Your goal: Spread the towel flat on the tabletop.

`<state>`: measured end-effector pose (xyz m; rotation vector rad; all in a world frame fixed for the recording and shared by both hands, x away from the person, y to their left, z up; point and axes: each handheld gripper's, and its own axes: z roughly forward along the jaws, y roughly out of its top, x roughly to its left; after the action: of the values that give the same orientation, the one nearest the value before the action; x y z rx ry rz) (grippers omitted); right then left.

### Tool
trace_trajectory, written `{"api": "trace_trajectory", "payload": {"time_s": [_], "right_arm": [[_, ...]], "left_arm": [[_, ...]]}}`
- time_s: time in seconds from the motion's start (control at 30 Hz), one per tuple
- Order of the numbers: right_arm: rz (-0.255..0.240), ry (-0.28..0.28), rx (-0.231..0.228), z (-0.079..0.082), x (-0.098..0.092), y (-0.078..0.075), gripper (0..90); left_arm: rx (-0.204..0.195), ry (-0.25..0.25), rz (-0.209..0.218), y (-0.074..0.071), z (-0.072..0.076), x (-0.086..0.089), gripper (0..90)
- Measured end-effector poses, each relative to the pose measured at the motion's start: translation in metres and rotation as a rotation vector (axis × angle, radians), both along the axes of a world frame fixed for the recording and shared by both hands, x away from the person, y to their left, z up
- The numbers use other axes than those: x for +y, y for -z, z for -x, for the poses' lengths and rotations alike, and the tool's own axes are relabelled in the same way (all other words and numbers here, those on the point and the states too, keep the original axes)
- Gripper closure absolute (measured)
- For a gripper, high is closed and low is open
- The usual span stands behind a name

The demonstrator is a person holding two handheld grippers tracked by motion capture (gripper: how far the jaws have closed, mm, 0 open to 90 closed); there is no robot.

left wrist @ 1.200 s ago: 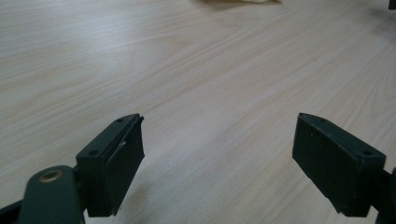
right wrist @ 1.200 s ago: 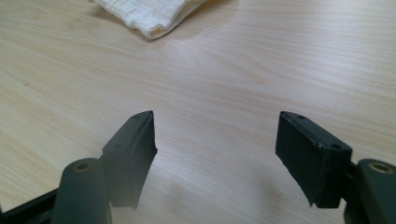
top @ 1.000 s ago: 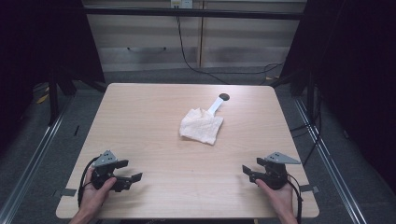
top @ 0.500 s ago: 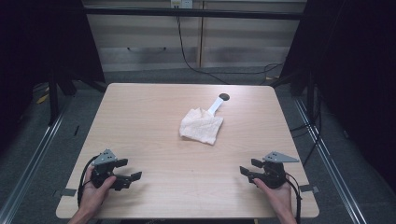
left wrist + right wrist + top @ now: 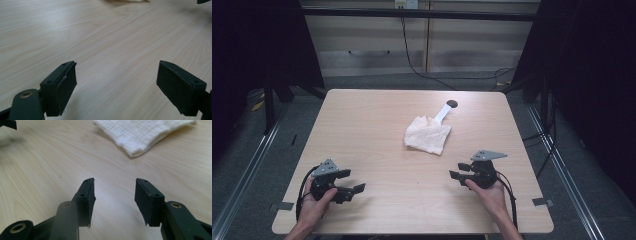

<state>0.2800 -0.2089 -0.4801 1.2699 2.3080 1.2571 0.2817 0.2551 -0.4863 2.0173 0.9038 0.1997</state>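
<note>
A crumpled white cloth (image 5: pixel 428 135) lies on the wooden table (image 5: pixel 377 115), right of centre; in the right gripper view the cloth (image 5: pixel 142 132) is just ahead, its folded edge facing me. My right gripper (image 5: pixel 458 172) hovers near the front right, pointing left toward the table's middle. Its jaws have just been closing and stand partly open with nothing between them (image 5: pixel 113 195). Near the front left corner, my left gripper (image 5: pixel 352 182) is held wide open and empty (image 5: pixel 116 82), over bare wood.
A white strip (image 5: pixel 444 112) runs from the cloth to a dark round hole (image 5: pixel 452 103) near the table's far edge. Black cables hang behind the table. Metal rails run along the floor on both sides.
My right gripper has moved left and slightly toward the cloth, and its jaws have narrowed. The left gripper and the cloth have stayed put.
</note>
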Motion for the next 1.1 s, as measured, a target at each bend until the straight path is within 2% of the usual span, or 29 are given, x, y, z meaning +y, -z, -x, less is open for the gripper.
{"api": "trace_trajectory", "payload": {"time_s": [0.2, 0.23, 0.27, 0.37, 0.43, 0.5, 0.6, 0.67, 0.73, 0.8, 0.9, 0.93, 0.97, 1.07, 1.1], "right_arm": [[-0.008, -0.029, 0.016, -0.024, 0.015, -0.004, 46.3], [-0.008, -0.029, 0.016, -0.024, 0.015, -0.004, 46.3], [-0.010, -0.034, 0.013, -0.033, 0.018, -0.007, 44.2], [-0.015, -0.026, 0.009, -0.042, 0.020, -0.010, 42.5], [-0.016, -0.036, 0.009, -0.054, 0.025, -0.013, 41.2], [-0.016, -0.035, 0.015, -0.057, 0.027, -0.014, 41.3], [0.022, -0.054, 0.000, -0.068, 0.034, -0.021, 41.1], [0.004, -0.050, 0.007, -0.075, 0.033, -0.028, 40.1], [0.005, -0.044, -0.005, -0.080, 0.033, -0.032, 40.0], [0.012, -0.043, -0.018, -0.094, 0.035, -0.038, 40.0], [0.026, -0.032, -0.008, -0.107, 0.037, -0.035, 39.8], [0.026, -0.032, -0.008, -0.107, 0.037, -0.035, 39.8], [0.028, -0.025, 0.006, -0.113, 0.039, -0.030, 37.7], [0.017, -0.006, 0.024, -0.117, 0.041, -0.022, 35.0], [0.038, -0.009, 0.029, -0.121, 0.044, -0.015, 35.0]], "left_arm": [[0.001, -0.001, -0.003, 0.000, -0.001, 0.000, 16.0], [0.001, -0.001, -0.003, 0.000, -0.001, 0.000, 16.0], [0.003, 0.000, -0.005, 0.001, -0.001, 0.000, 16.1], [0.003, 0.000, -0.006, 0.001, -0.001, 0.000, 16.1], [0.002, 0.001, -0.004, 0.001, -0.001, 0.000, 16.0], [0.004, -0.001, -0.003, 0.001, 0.000, 0.000, 16.0], [0.006, -0.004, -0.006, 0.002, -0.001, 0.001, 16.1], [0.007, 0.001, -0.001, 0.002, -0.001, 0.001, 16.0], [0.007, 0.000, -0.002, 0.002, -0.001, 0.001, 16.0], [0.010, 0.000, -0.004, 0.002, -0.001, 0.000, 16.0], [0.011, -0.001, -0.005, 0.002, -0.001, 0.000, 16.0], [0.008, 0.001, -0.006, 0.002, -0.001, 0.000, 16.0], [0.006, 0.003, -0.006, 0.002, 0.000, 0.000, 16.0], [0.009, 0.003, 0.002, 0.002, 0.001, 0.000, 16.2], [0.009, 0.005, -0.005, 0.002, 0.000, -0.001, 16.2]]}}
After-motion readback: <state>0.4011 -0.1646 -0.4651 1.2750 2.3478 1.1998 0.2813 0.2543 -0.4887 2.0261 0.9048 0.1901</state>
